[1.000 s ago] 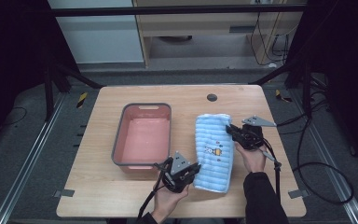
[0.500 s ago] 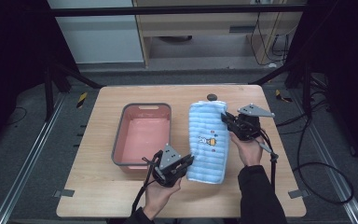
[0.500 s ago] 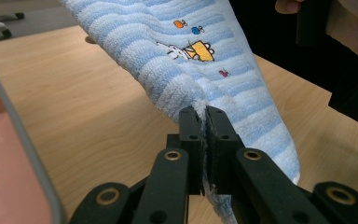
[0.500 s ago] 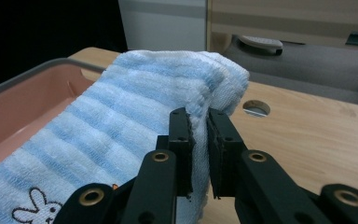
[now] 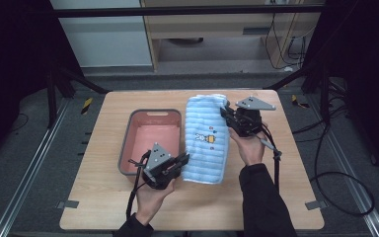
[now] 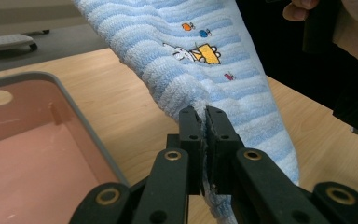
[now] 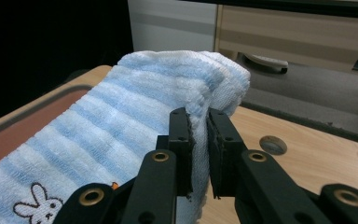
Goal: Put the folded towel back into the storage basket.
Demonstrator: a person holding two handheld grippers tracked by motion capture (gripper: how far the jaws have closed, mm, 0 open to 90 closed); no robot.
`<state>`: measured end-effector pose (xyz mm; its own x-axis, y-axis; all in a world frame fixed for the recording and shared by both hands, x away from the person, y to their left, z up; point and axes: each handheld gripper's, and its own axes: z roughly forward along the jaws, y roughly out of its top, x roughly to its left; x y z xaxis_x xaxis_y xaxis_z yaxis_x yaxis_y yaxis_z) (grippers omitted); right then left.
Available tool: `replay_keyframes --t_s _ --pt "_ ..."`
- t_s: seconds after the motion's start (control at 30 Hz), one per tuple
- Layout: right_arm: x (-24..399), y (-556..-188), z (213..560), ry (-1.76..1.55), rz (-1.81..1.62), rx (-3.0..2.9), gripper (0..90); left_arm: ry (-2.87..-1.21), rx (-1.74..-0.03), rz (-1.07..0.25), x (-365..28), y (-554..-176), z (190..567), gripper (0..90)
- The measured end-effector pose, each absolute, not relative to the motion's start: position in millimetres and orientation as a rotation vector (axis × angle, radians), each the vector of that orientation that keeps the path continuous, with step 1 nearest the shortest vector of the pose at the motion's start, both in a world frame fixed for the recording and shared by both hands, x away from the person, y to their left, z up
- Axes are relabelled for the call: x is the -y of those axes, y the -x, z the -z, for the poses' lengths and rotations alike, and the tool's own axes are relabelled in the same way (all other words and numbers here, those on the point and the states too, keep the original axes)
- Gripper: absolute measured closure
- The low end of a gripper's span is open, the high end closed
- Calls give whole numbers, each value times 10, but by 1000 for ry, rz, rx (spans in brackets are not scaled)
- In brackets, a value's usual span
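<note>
Left gripper (image 5: 183, 160): nearest the person, jaws pinched tight on the near left corner of the towel; the left gripper view shows the cloth bunched between the pads
Towel (image 5: 207, 140): light blue with white stripes and a small rabbit picture, folded into a long strip; it is stretched between the two grippers and looks lifted off the table, just right of the bin
Bin (image 5: 128, 148): pink inside with a grey rim, nothing in it, standing on the table left of the towel
Right gripper (image 5: 226, 114): farther off, jaws clamped on the far right edge of the towel near its top fold
Table (image 5: 296, 197): pale wood, with a small round hole near the far edge
Done so far: the towel is folded and gripped at both ends
Left to do: judging by the bin close by, carry the towel over it, lower it in and let go
</note>
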<state>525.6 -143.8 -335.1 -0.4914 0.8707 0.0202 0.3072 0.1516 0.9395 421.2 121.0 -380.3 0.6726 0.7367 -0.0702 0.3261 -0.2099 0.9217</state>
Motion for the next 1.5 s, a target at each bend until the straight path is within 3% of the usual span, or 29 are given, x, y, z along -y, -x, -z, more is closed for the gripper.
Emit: replay_keyframes --t_s 0.67,1.5 --pt "857 -5413 3111 -1045 -1395 -1893 812 -1746 -897 -580 -1707 -4216 3590 859" --pt "322 -5625 3097 -999 -1436 -1939 812 -1690 -973 -627 -2218 -4260 3540 858"
